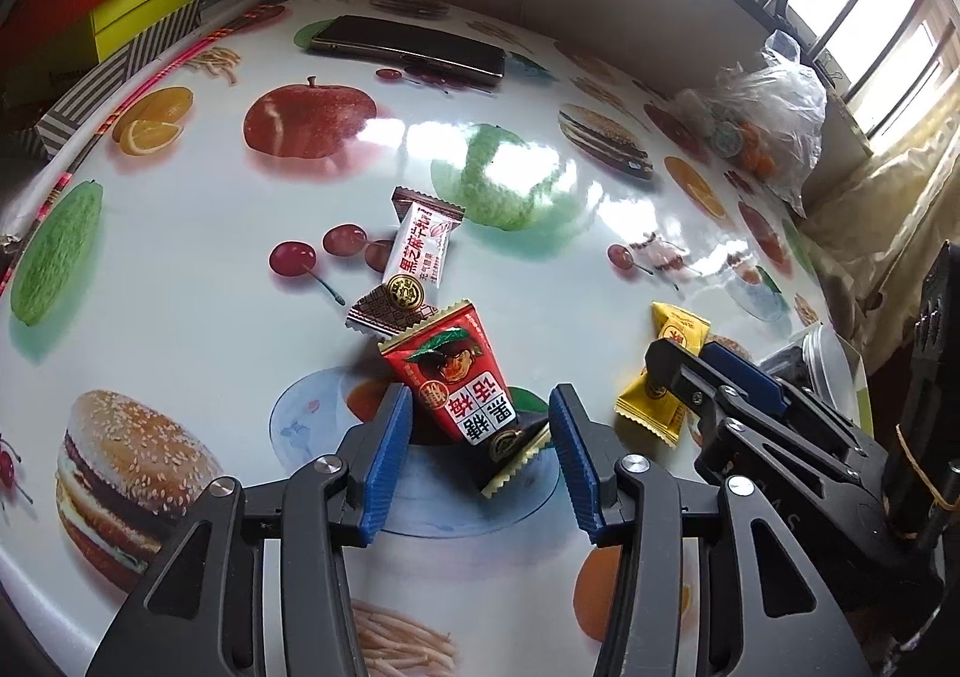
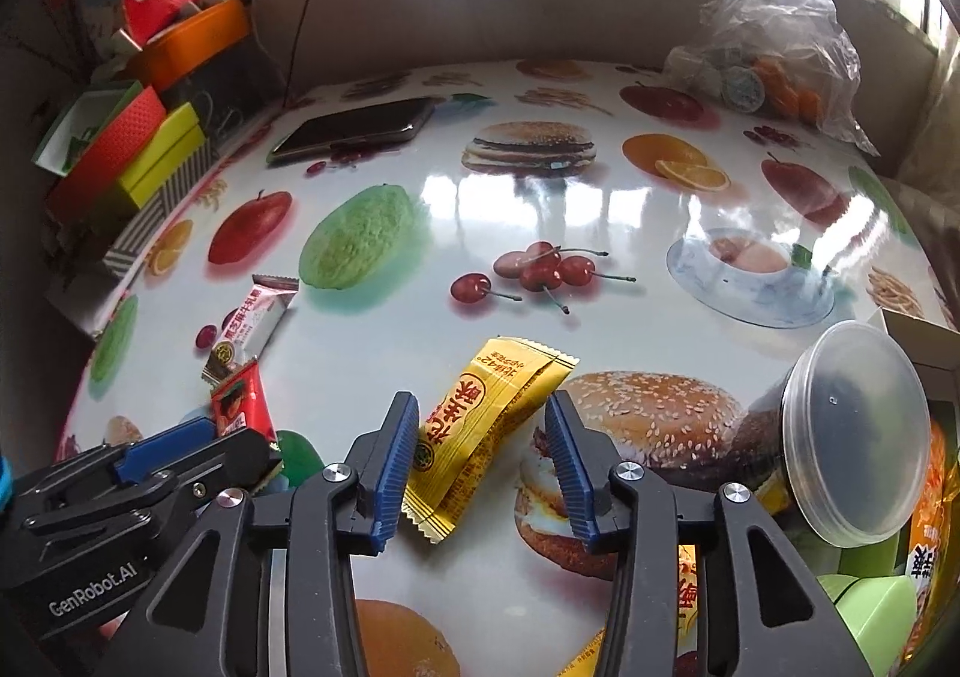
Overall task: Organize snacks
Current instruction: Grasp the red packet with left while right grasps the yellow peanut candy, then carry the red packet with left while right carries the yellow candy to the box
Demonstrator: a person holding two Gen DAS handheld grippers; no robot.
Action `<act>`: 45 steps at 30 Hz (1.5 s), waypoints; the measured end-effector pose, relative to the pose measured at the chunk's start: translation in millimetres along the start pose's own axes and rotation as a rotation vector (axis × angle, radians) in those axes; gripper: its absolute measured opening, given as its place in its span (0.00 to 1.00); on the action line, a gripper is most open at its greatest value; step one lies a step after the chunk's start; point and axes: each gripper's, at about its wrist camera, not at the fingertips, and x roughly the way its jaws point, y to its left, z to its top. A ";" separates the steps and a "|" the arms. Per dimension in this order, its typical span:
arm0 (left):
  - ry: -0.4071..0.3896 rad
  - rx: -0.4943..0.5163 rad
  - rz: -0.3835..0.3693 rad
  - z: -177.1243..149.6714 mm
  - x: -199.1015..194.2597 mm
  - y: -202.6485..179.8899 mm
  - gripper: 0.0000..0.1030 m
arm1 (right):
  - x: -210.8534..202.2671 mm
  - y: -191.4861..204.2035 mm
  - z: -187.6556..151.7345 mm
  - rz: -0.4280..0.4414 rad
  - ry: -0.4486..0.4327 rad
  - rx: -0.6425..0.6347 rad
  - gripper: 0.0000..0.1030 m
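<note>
White snack (image 1: 415, 257): on the table (image 1: 198, 317), just left and beyond the red snack.
Red snack (image 1: 465, 398): flat on the table, the landmark here.
Left gripper (image 1: 480, 425): jaws apart around the red snack's near end; pads not pressing.
Yellow snack (image 2: 480, 431): right of the red snack.
Right gripper (image 2: 483, 446): jaws apart astride the yellow snack; left pad touching or nearly so, right pad clear.
Tub (image 2: 852, 431): lying sideways, far right.

red snack packet (image 1: 465, 395), between hand-held gripper (image 1: 480, 425) pads
</note>
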 end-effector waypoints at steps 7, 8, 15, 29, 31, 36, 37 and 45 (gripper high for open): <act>0.002 0.009 0.077 2.1 5.6 -2.0 0.48 | 2.2 2.7 -0.8 -0.032 -0.001 -0.009 0.41; -0.004 0.016 0.085 1.5 5.5 -2.8 0.48 | 2.0 3.2 -1.3 -0.030 -0.002 -0.013 0.39; -0.012 0.037 0.098 0.7 5.0 -2.2 0.32 | -0.1 4.6 -5.5 0.009 -0.008 -0.011 0.29; -0.020 0.040 0.088 -5.8 -3.8 1.3 0.25 | -13.6 8.1 -15.3 0.031 -0.032 -0.016 0.21; -0.022 0.036 0.085 -8.1 -7.2 2.0 0.25 | -15.3 7.0 -17.2 0.039 -0.031 -0.010 0.21; -0.028 0.040 0.076 -12.0 -13.5 1.4 0.25 | -23.1 7.6 -22.7 0.049 -0.044 -0.009 0.19; -0.029 0.044 0.072 -13.1 -14.9 0.9 0.25 | -24.7 7.9 -24.1 0.054 -0.046 -0.009 0.19; -0.041 0.059 0.056 -17.4 -26.5 -3.6 0.25 | -37.0 9.2 -32.1 0.080 -0.062 0.010 0.19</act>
